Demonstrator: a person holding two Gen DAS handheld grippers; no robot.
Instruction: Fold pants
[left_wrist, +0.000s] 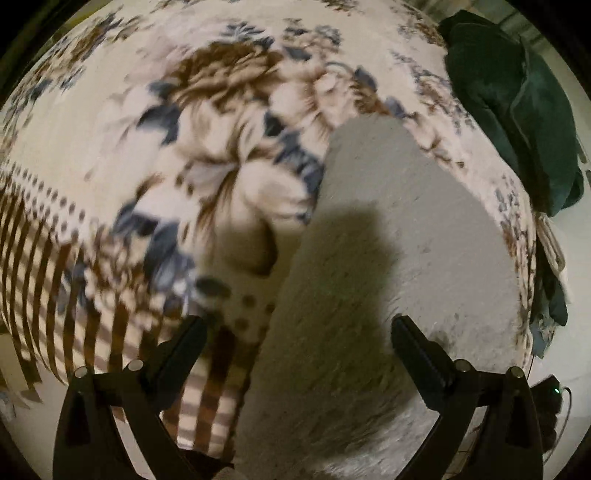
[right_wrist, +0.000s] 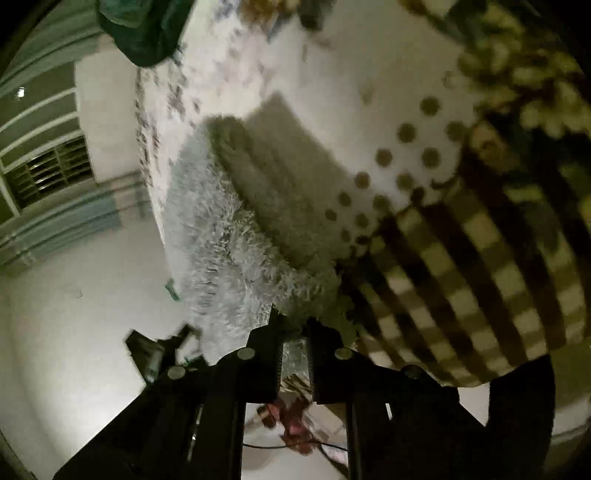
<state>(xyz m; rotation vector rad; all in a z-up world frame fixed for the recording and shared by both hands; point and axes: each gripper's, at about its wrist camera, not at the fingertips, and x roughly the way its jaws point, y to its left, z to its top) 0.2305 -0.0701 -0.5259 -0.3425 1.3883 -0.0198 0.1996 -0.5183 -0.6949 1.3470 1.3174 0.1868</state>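
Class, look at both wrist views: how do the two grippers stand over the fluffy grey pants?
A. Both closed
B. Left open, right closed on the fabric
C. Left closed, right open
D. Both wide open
B: the left gripper is spread wide above the pants, while the right gripper pinches their edge.

left wrist steeply down, right wrist slanting, both close over pants (left_wrist: 388, 258)

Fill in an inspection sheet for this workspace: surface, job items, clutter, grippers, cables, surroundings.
Surface: floral blanket with dots and stripes along its edge.
Job's things: fuzzy grey pants lying on the blanket, one end at the blanket's edge.
Clutter: dark green garment bunched at the far side.
Grippers: left gripper open above the pants; right gripper shut on the pants' fuzzy edge.
Cables: thin dark cable on the floor.
Surroundings: pale floor, grated window.
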